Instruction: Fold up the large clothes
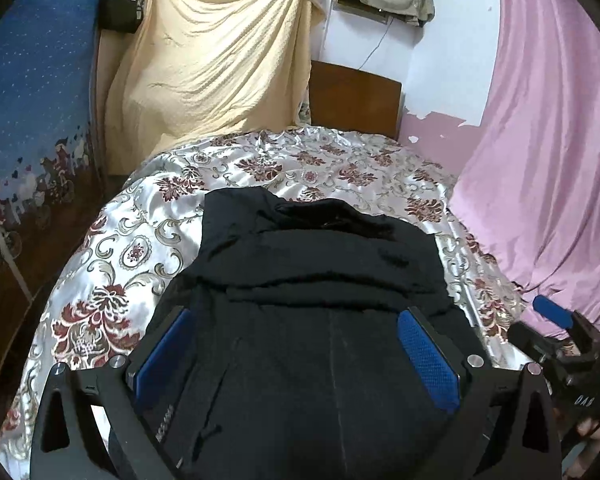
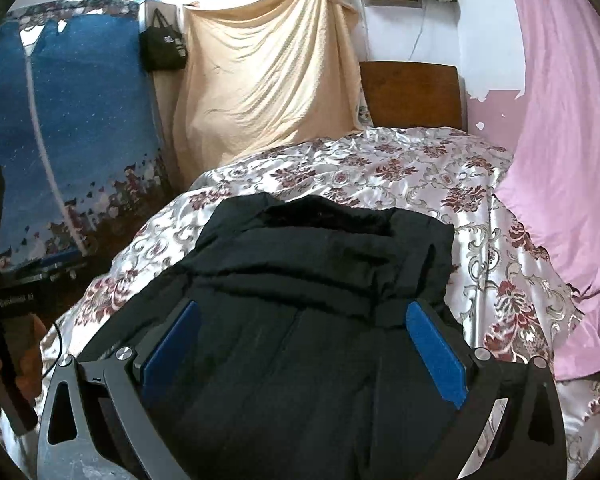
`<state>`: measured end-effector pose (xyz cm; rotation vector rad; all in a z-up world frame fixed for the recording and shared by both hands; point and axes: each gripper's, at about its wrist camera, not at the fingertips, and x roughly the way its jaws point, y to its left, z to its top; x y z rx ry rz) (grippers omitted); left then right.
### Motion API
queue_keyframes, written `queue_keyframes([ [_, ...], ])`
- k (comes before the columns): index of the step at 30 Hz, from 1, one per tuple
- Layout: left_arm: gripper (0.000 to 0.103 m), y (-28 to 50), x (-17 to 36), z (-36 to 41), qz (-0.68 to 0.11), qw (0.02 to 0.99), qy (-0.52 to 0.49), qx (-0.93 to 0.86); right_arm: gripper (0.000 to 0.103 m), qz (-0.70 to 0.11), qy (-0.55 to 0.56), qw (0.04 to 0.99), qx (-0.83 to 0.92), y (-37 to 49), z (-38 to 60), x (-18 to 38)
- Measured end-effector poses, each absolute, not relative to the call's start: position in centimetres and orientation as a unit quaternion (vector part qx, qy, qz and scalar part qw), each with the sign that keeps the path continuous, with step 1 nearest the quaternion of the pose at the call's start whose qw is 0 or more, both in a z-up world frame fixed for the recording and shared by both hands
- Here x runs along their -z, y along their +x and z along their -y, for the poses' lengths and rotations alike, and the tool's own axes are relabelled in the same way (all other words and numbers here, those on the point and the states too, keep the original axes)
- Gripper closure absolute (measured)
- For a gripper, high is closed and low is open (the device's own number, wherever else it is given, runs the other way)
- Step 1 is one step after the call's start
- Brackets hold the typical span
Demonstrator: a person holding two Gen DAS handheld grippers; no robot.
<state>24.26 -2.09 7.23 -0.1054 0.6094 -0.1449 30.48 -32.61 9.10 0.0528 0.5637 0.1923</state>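
Two hand-held grippers hover over the bulky black padded coat (image 1: 320, 280) lying on the bed's floral satin bedspread (image 1: 148, 240) — your left hand-held gripper (image 1: 296, 340) has its blue pads spread wide, gripping nothing; your right hand-held gripper (image 2: 304, 340) is spread too, also empty. The coat looks partly folded, collar end toward the wooden headboard (image 2: 412, 92). Expect it soft, thick, a bit heavy and springy — likely to slide on satin. Pinch the near hem corners, not the puffy middle.
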Motion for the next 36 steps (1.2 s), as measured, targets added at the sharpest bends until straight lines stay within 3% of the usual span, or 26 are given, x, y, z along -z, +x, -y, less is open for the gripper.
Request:
queue_keyframes([
  [8,0.0,21.2,-7.3,2.0,-0.306,0.949,-0.03,0.07,0.002,-0.28,0.031,0.955,-0.088,26.8,33.2,-9.2],
  [17,0.0,16.3,-5.9,0.0,-0.311,0.943,0.07,0.095,0.002,-0.296,0.002,0.951,-0.094,22.9,32.6,-8.5],
  [36,0.0,11.9,5.7,-3.6,-0.433,0.854,0.265,0.11,0.002,-0.432,-0.13,0.887,-0.097,17.8,31.1,0.9],
])
